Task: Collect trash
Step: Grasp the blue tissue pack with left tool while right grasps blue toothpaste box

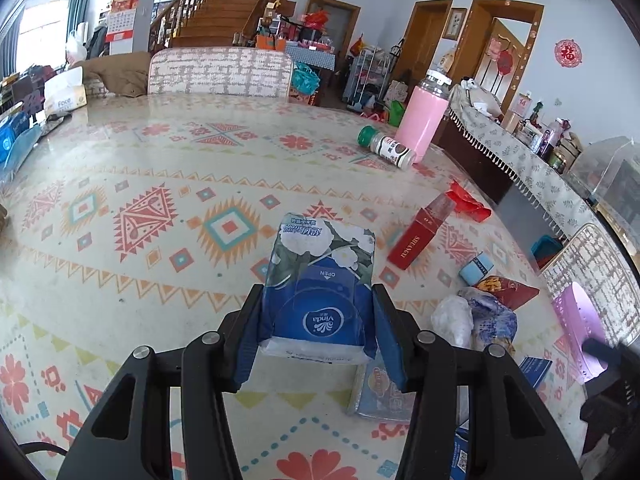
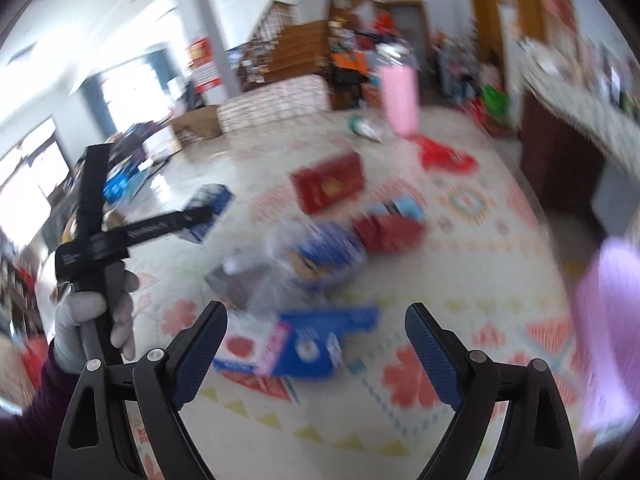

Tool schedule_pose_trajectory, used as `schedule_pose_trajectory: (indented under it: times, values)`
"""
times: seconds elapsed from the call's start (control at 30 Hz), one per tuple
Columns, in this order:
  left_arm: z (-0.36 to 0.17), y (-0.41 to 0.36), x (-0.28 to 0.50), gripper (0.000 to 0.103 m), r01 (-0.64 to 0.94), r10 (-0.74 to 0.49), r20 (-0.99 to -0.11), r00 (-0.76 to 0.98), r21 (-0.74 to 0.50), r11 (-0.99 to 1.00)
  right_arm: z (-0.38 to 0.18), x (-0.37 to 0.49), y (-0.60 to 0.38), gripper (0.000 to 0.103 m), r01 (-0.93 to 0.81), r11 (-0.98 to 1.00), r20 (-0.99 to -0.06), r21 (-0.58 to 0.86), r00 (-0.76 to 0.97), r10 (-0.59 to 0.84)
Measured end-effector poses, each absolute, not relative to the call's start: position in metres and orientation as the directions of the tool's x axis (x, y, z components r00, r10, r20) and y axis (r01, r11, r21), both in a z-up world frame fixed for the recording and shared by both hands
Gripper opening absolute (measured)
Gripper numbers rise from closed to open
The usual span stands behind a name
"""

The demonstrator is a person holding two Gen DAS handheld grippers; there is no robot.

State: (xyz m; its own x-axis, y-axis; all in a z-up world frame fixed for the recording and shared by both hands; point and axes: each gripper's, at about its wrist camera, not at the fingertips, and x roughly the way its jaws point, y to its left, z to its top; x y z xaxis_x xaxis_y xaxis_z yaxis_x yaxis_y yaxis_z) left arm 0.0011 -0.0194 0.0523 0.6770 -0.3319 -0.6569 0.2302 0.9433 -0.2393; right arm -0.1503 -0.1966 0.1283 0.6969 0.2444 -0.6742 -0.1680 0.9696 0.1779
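My left gripper [image 1: 318, 320] is shut on a blue Vinda tissue pack [image 1: 320, 280] and holds it above the patterned table [image 1: 160, 168]. My right gripper [image 2: 316, 332] is open and empty above a blue and pink box [image 2: 304, 344]; this view is blurred by motion. Trash lies at the table's right side: a red box [image 1: 420, 236], a crumpled plastic bag [image 1: 472, 316], a red packet [image 1: 508, 288] and a red wrapper [image 1: 468, 200]. The lilac bin [image 1: 580, 320] stands past the table's right edge and also shows in the right wrist view [image 2: 608, 320].
A pink bottle [image 1: 422, 120] stands at the far right with a green-capped spice jar [image 1: 388, 148] lying beside it. A tissue box [image 1: 64, 96] and blue packs [image 1: 16, 140] sit at the far left. Chairs [image 1: 220, 72] stand around the table. The left gripper with the gloved hand [image 2: 96, 312] shows in the right wrist view.
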Motion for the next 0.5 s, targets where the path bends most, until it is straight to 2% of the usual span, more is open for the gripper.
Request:
schedule_pose_trajectory:
  times: [0.07, 0.17, 0.3, 0.4, 0.5]
  values:
    - [0.052, -0.021, 0.000, 0.051, 0.235, -0.329, -0.655, 0.680, -0.231, 0.944, 0.126, -0.130, -0.193, 0.097, -0.208, 0.967, -0.706, 0.149, 0.663, 0.251]
    - [0.050, -0.022, -0.001, 0.051, 0.236, -0.327, -0.659, 0.677, -0.227, 0.945, 0.108, -0.107, -0.189, 0.097, -0.257, 0.949, -0.775, 0.180, 0.557, 0.298]
    - [0.050, -0.018, 0.002, 0.051, 0.225, -0.336, -0.663, 0.669, -0.250, 0.942, 0.092, -0.123, -0.164, 0.097, -0.393, 0.894, -0.842, 0.214, 0.390, 0.373]
    - [0.050, -0.017, 0.001, 0.051, 0.226, -0.343, -0.659, 0.670, -0.260, 0.939, 0.092, -0.147, -0.140, 0.096, -0.489, 0.861, -0.869, 0.140, 0.357, 0.344]
    - [0.051, -0.018, 0.000, 0.051, 0.228, -0.344, -0.656, 0.672, -0.258, 0.939, 0.091, -0.156, -0.122, 0.096, -0.512, 0.859, -0.877, -0.012, 0.418, 0.236]
